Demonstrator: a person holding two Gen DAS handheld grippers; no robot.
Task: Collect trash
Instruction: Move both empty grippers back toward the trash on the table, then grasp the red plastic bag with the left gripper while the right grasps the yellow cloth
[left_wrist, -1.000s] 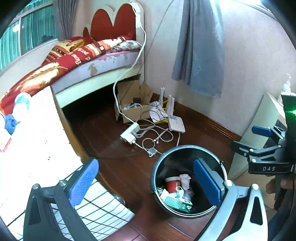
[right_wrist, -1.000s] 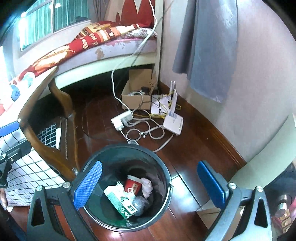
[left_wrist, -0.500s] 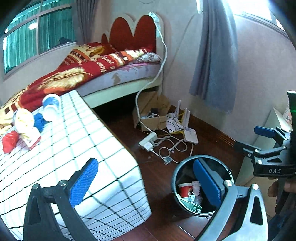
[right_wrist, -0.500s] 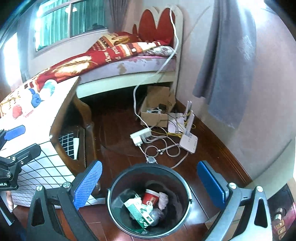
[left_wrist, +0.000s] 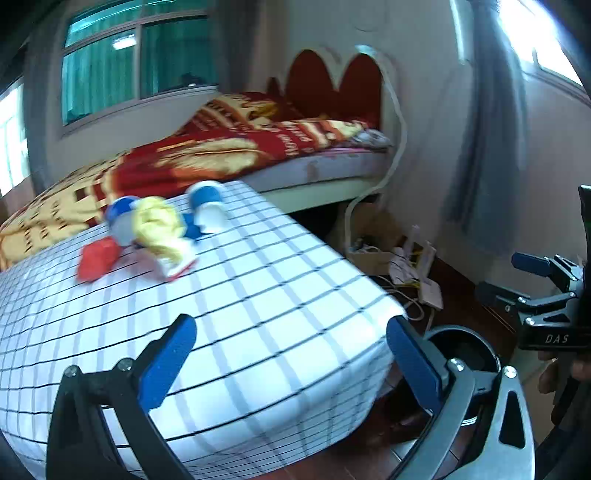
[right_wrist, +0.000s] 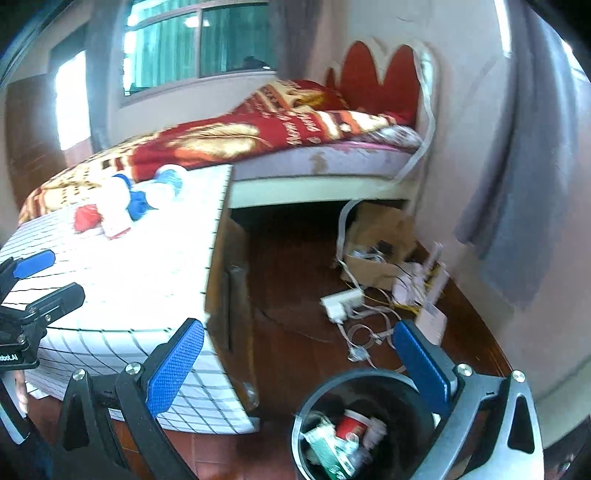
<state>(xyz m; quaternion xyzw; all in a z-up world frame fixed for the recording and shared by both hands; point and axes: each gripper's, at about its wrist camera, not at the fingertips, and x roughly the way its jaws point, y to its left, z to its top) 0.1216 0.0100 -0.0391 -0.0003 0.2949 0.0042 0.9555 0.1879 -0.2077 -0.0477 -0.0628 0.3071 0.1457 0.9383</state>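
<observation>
A pile of trash lies at the far side of the checked tablecloth (left_wrist: 258, 295): a red crumpled wrapper (left_wrist: 96, 257), a yellow crumpled piece (left_wrist: 159, 225) and white-and-blue cups (left_wrist: 207, 206). The pile also shows in the right wrist view (right_wrist: 122, 206). A black trash bin (right_wrist: 369, 424) on the floor holds a red cup (right_wrist: 351, 424) and a green carton (right_wrist: 325, 448). My left gripper (left_wrist: 291, 365) is open and empty over the table's near edge. My right gripper (right_wrist: 299, 365) is open and empty above the bin.
A bed with a red blanket (left_wrist: 229, 147) stands behind the table. A cardboard box (right_wrist: 376, 243), a power strip (right_wrist: 341, 301), cables and routers (right_wrist: 432, 295) lie on the wooden floor by the wall. A grey curtain (right_wrist: 524, 184) hangs at right.
Both grippers have risen and swung left from the bin toward the table. The tabletop trash pile has come into full view. Both stay open.
</observation>
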